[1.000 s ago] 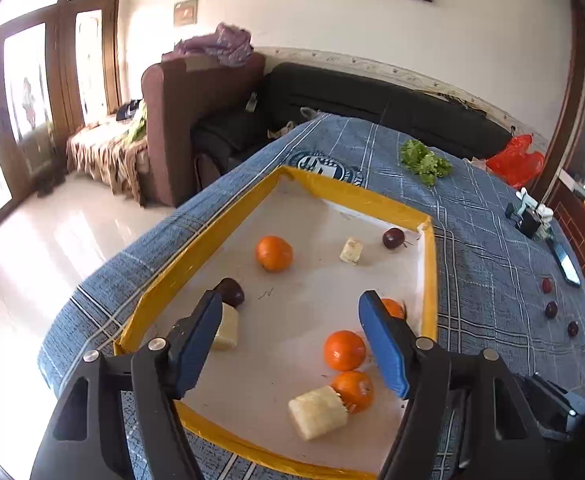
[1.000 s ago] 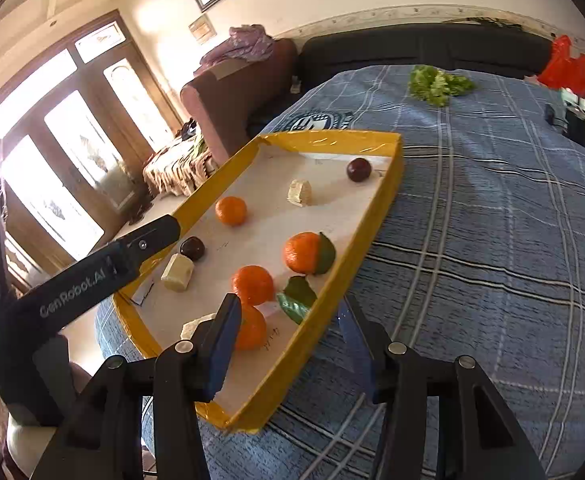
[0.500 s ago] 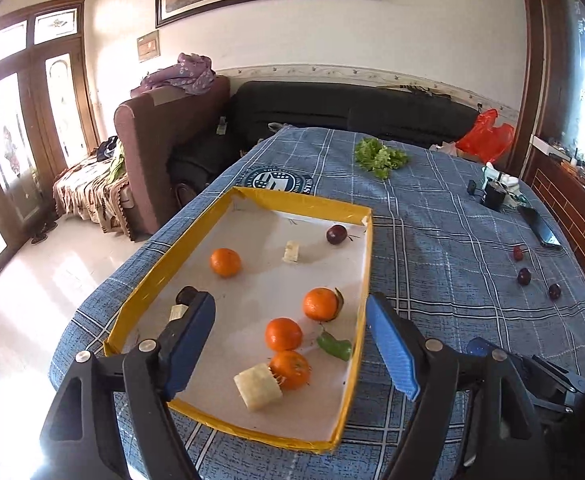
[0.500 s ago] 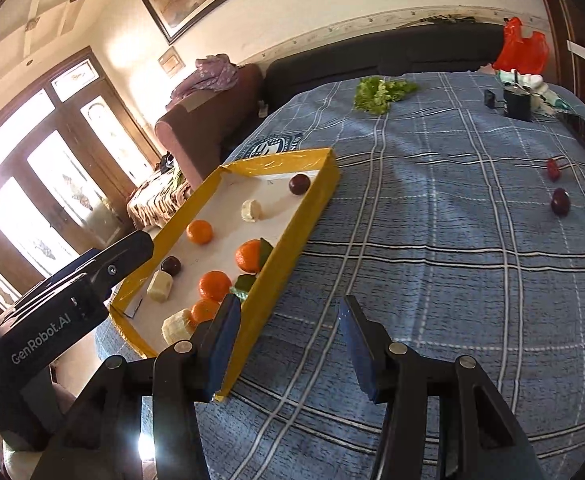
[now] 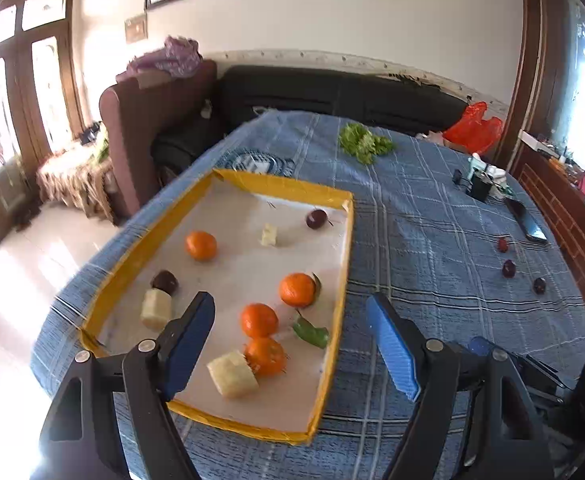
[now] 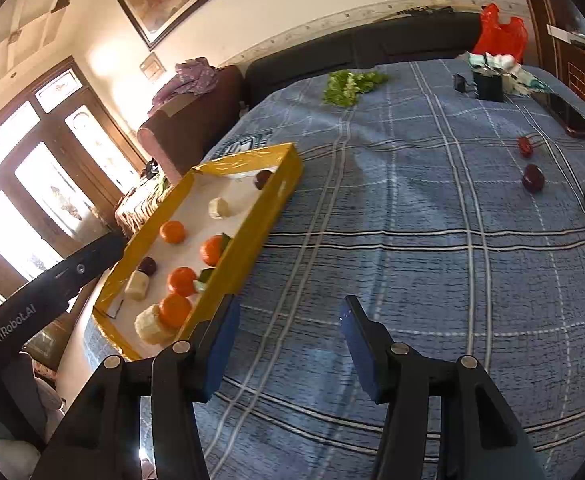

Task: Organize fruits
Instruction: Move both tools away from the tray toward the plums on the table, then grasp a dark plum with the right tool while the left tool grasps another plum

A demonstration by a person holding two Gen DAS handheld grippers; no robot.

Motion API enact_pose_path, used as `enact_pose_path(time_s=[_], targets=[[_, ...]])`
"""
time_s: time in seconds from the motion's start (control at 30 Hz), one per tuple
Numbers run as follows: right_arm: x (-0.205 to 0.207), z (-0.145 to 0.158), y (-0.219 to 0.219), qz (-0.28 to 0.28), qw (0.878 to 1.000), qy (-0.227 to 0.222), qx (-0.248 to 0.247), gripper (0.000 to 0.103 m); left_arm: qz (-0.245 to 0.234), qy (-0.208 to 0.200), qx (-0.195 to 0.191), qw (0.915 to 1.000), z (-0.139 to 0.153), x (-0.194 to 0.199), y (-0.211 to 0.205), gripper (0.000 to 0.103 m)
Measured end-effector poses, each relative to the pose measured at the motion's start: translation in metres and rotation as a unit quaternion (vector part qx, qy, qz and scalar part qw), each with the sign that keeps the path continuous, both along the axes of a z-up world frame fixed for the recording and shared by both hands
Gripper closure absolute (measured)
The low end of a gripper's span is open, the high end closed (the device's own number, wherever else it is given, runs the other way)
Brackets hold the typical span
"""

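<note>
A yellow-rimmed tray (image 5: pixel 342 268) (image 6: pixel 252 240) lies on the blue plaid tablecloth. It holds several oranges (image 5: pixel 297 289) (image 6: pixel 211 250), pale fruit chunks (image 5: pixel 232 374) (image 6: pixel 218 208), two dark plums (image 5: pixel 316 219) (image 6: pixel 147 266) and a green leaf (image 5: pixel 311 333). Three dark red plums (image 5: pixel 508 269) (image 6: pixel 532 178) lie loose on the cloth at the right. My left gripper (image 5: pixel 292 332) is open and empty above the tray's near end. My right gripper (image 6: pixel 288 322) is open and empty above bare cloth, right of the tray.
A lettuce bunch (image 5: pixel 364 142) (image 6: pixel 350 84), a red plastic bag (image 5: pixel 474 128) (image 6: pixel 500 34), a small black box (image 6: pixel 488 85) and a phone (image 5: pixel 530 226) lie at the far side. Sofas stand beyond the table. The table edge is near on the left.
Both grippers have pulled back and swung right. The tray now sits further left and away in both views, and the loose plums have come into the right wrist view. Both jaws stay open.
</note>
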State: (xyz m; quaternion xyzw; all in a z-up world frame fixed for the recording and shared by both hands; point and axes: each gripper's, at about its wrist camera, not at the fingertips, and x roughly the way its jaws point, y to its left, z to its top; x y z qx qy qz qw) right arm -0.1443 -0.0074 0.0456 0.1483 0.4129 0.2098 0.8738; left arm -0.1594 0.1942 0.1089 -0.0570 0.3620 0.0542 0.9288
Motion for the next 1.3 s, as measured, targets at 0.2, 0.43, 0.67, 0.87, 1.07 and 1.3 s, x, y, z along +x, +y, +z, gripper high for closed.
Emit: enact_pose_path(time_s=[0.2,0.43,0.67,0.87,1.07,1.3], targets=[[0.010,0.001,-0.058,-0.055,0.998,0.004,-0.008,0.046,-0.047,0.023,-0.079,0.9955,-0.011,0.009,-0.004,0.020],[0.023,0.017,-0.161,-0.169,0.983,-0.003,-0.075,0.046,-0.078,0.032,-0.107,0.9907,-0.028,0.025,-0.023,0.020],[0.067,0.021,-0.203,-0.217,0.972,-0.006,-0.093,0.046,-0.109,0.053,-0.099,0.9877,-0.036,0.033,-0.047,0.020],[0.103,0.002,-0.234,-0.251,0.965,0.017,-0.078,0.046,-0.112,0.057,-0.099,0.9872,-0.035,0.036,-0.058,0.020],[0.095,-0.020,-0.241,-0.242,0.969,-0.003,-0.048,0.046,-0.115,0.070,-0.079,0.9878,-0.039,0.050,-0.080,0.026],[0.092,-0.016,-0.243,-0.237,0.970,-0.012,-0.043,0.046,-0.126,0.067,-0.060,0.9879,-0.036,0.061,-0.102,0.028]])
